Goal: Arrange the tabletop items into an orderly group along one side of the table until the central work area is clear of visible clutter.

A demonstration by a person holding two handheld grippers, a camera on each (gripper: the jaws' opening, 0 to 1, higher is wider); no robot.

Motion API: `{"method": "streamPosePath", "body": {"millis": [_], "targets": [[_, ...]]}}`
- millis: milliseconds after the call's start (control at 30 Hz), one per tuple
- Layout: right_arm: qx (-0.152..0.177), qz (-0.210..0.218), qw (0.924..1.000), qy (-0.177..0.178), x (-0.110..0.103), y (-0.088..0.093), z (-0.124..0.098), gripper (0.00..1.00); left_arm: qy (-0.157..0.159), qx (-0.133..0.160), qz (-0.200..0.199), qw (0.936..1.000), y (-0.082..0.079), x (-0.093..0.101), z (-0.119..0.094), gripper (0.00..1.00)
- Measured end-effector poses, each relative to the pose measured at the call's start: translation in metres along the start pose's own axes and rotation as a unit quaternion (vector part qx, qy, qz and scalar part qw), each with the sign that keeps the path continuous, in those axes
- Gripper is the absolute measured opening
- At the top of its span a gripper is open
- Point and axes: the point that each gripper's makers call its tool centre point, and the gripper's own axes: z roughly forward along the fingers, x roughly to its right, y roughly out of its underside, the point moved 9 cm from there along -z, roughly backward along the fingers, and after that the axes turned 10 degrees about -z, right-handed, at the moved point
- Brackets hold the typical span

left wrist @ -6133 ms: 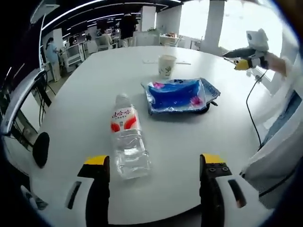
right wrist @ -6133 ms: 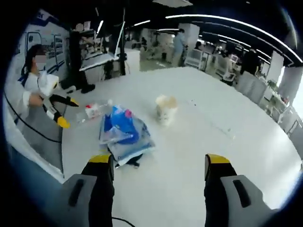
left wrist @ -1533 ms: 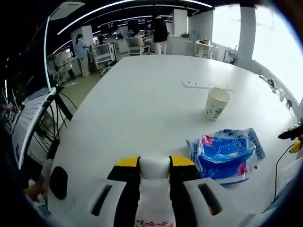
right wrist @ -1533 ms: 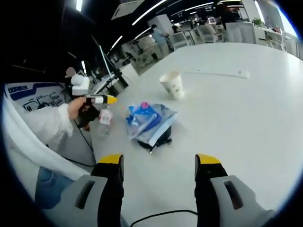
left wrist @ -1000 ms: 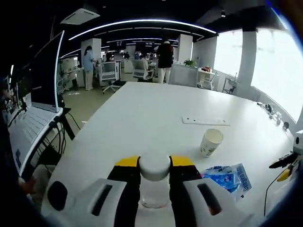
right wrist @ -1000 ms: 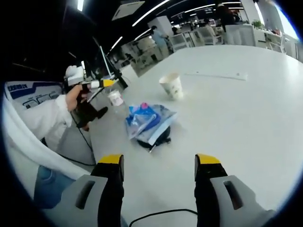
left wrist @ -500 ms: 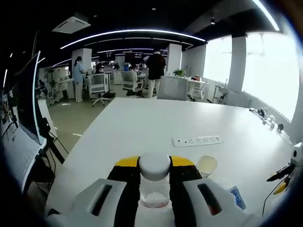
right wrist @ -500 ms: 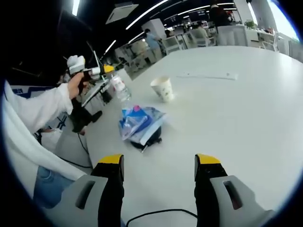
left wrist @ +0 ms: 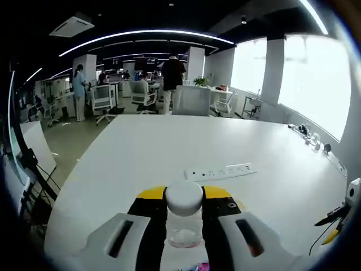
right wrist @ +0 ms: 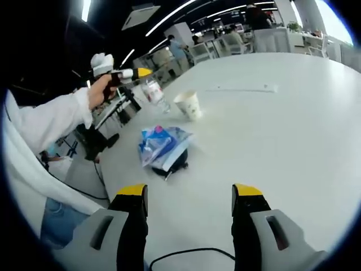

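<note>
- Broadly, round white table (right wrist: 293,113), reaching far back into an open office, with a white power strip (left wrist: 219,171) lying flat toward its far side.
- Next in size, blue plastic packet (right wrist: 159,144), crumpled and soft, lying over something dark near the table's near edge; contents not readable. Probably light, limp and slippery, so best pinched at a firm edge or corner.
- Then clear plastic water bottle (right wrist: 153,91), held in the air above the table's near side, close to the cup and beyond the packet. Looks nearly empty in the left gripper view, so probably light; thin walls likely to dent, stiff neck under the white cap (left wrist: 184,198) the safer hold.
- Left gripper (left wrist: 184,195), jaws pinched on that bottle just below the cap.
- Right gripper (right wrist: 189,195), jaws spread wide with nothing between them, hovering over bare tabletop short of the packet.
- Smallest, patterned paper cup (right wrist: 188,105), upright beyond the packet; inside not visible, so contents unknown. Light, easily crushed or tipped; gentle grip across the wall advisable.
</note>
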Motion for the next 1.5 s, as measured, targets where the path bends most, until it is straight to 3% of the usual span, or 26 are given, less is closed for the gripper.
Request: {"method": "streamPosePath", "body": {"millis": [700,1000,1233,1267,1500], "targets": [[0.001,0.033,0.9994,0.011,0.012,0.008,-0.003,0.58,-0.004,-0.015,0.004,0.9999,0.008,0.013,0.032,0.21],[0.005,0.047,0.9988,0.015,0.017,0.011,-0.005,0.58,-0.013,-0.01,0.004,0.9999,0.01,0.014,0.038,0.21],[0.013,0.055,0.9984,0.011,0.018,0.011,-0.004,0.58,-0.022,-0.021,0.016,0.9994,0.02,0.017,0.042,0.21],[0.014,0.054,0.9984,0.011,0.018,0.011,-0.004,0.58,-0.021,-0.008,0.019,0.9996,0.019,0.017,0.042,0.21],[0.015,0.058,0.9982,0.007,0.02,0.013,-0.004,0.58,-0.029,-0.008,0.025,0.9992,0.021,0.02,0.041,0.22]]}}
